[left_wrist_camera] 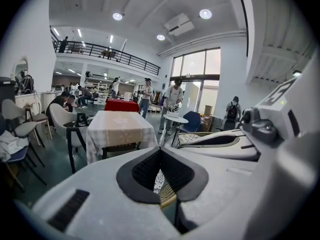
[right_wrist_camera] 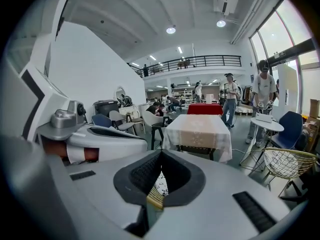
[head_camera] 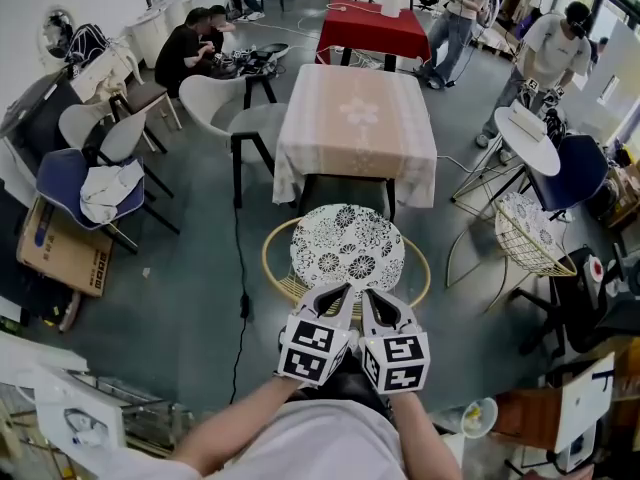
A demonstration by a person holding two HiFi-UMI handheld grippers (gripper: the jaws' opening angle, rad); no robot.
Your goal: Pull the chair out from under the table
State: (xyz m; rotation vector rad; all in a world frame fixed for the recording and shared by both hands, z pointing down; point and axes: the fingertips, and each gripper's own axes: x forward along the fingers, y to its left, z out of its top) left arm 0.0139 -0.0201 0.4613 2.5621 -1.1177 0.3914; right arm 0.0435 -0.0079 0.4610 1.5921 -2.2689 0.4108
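Both claws are on the chair [head_camera: 346, 250]. The left gripper [head_camera: 337, 295] and right gripper [head_camera: 373, 299] sit side by side, almost touching, at the near edge of its woven tan rim [head_camera: 271, 260]. In the left gripper view the jaws are pinched together with a strip of that rim [left_wrist_camera: 167, 196] caught in the gap, patterned cushion [left_wrist_camera: 157, 180] just behind it. The right gripper view shows the same: jaws closed tight on the rim [right_wrist_camera: 154, 198]. So I've got a two-handed grip, both fully clamped. The chair stands at the near side of the table [head_camera: 355, 118] with the pale cloth, seat mostly in the open. Its far edge meets the cloth's hem in the head view; I can't say for sure whether it's under the top. A wire chair [head_camera: 530, 234] stands well off to the right, and a red table [head_camera: 372, 28] stands beyond.
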